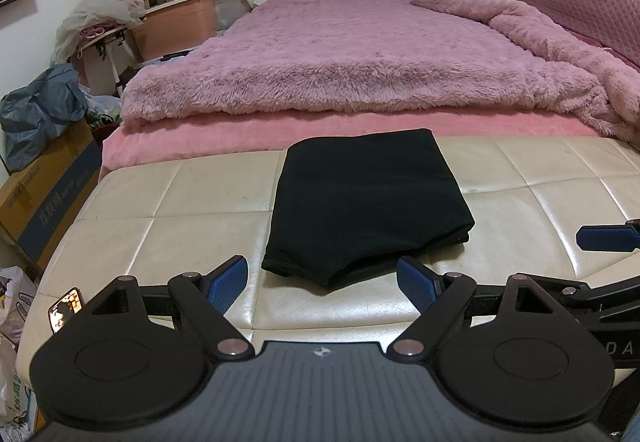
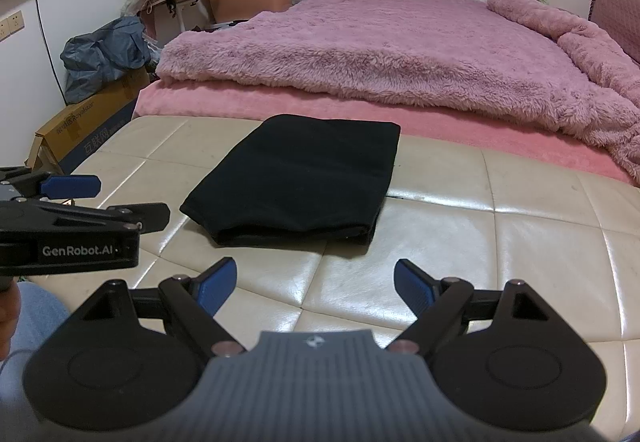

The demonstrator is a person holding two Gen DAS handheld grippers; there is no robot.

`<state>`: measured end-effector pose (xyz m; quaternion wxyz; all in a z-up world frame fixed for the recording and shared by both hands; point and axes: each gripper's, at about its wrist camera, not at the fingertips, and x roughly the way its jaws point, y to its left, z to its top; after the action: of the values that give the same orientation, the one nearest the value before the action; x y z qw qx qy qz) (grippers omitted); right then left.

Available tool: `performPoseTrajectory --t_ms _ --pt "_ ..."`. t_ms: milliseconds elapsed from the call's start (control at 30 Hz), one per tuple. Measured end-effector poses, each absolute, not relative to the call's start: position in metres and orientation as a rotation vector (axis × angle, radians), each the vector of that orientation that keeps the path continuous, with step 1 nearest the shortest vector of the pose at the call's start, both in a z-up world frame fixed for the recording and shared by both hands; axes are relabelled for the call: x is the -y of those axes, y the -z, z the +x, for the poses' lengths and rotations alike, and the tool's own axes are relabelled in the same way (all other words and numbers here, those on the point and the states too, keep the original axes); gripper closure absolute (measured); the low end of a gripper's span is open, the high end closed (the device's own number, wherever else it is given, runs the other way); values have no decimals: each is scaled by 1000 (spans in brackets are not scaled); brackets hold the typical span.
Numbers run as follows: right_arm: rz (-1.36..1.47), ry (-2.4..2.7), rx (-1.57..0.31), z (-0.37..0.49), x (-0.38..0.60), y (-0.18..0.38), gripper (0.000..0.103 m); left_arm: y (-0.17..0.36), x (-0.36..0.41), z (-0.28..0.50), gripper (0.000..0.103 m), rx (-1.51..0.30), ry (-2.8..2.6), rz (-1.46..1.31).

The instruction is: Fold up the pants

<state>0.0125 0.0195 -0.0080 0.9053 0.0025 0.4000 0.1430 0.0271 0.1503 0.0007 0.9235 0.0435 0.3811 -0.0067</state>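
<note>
Lying folded, pants (image 1: pixel 366 202) on bench (image 1: pixel 160 210)

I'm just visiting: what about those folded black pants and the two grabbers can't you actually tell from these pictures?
- Pants: how many layers, and what lies beneath them on the cream bench; the black top layer hides it in both views.
- Right gripper, left view: only one blue finger shows, cut off by the picture's edge.
- Left gripper, right view: its far finger is hidden.

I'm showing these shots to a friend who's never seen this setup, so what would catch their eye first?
Probably the black pants, folded into a neat rectangle in the middle of the cream tufted bench. Next, the fluffy pink blanket covering the bed behind it. Nearest the camera, the left gripper and right gripper hang open just short of the pants, touching nothing.
</note>
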Motion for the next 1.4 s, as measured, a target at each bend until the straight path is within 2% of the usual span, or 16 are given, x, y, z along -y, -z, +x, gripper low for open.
performPoseTrajectory --t_ms 1400 --pt "13 -304 -837 8 -22 7 21 -3 -145 27 5 -778 16 102"
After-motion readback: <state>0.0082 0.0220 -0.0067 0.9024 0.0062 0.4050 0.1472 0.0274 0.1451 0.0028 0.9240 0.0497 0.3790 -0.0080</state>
